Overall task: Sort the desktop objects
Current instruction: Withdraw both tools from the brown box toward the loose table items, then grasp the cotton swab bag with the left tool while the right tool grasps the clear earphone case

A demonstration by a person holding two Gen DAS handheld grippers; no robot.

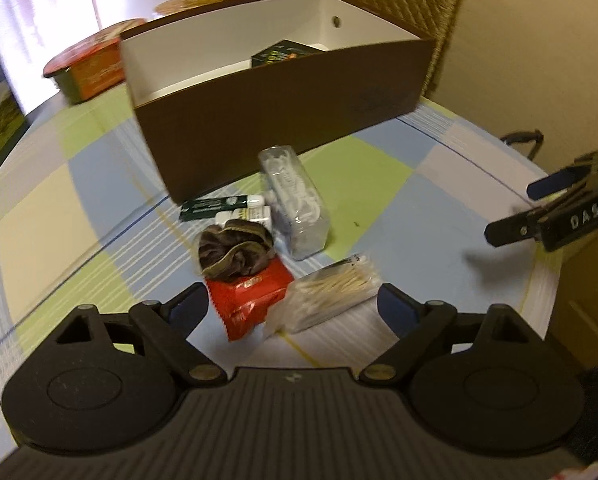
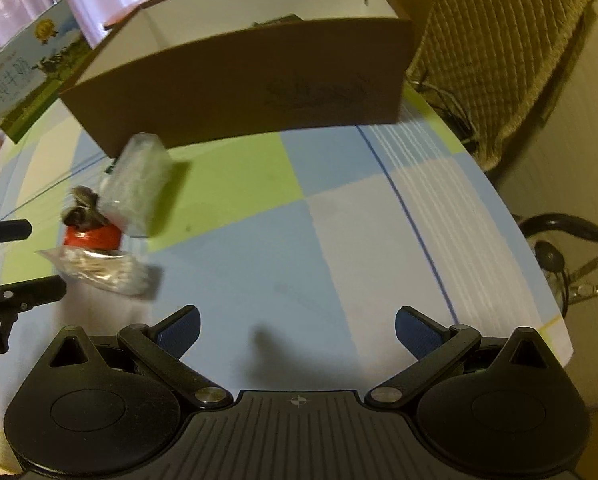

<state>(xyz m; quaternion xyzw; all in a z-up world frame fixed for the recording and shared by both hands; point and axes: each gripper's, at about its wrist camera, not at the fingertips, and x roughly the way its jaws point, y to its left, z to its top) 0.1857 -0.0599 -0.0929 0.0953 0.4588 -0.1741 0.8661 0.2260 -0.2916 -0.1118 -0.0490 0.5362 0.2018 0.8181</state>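
A brown box (image 1: 283,120) with a white inside stands at the back of the table and holds a dark packet (image 1: 285,53). In front of it lies a small pile: a clear plastic case (image 1: 297,200), a green tube (image 1: 219,206), a dark scrunchie (image 1: 235,250), a red packet (image 1: 251,300) and a bag of cotton swabs (image 1: 331,292). My left gripper (image 1: 293,308) is open just short of the red packet and the swabs. My right gripper (image 2: 297,330) is open over bare cloth, right of the pile (image 2: 111,216); the box (image 2: 243,80) stands beyond it.
A checked cloth (image 1: 379,168) covers the round table. A red-lidded tin (image 1: 89,68) sits back left, a milk carton (image 2: 27,76) stands left of the box, and a wicker chair back (image 2: 495,52) rises behind the table's right edge.
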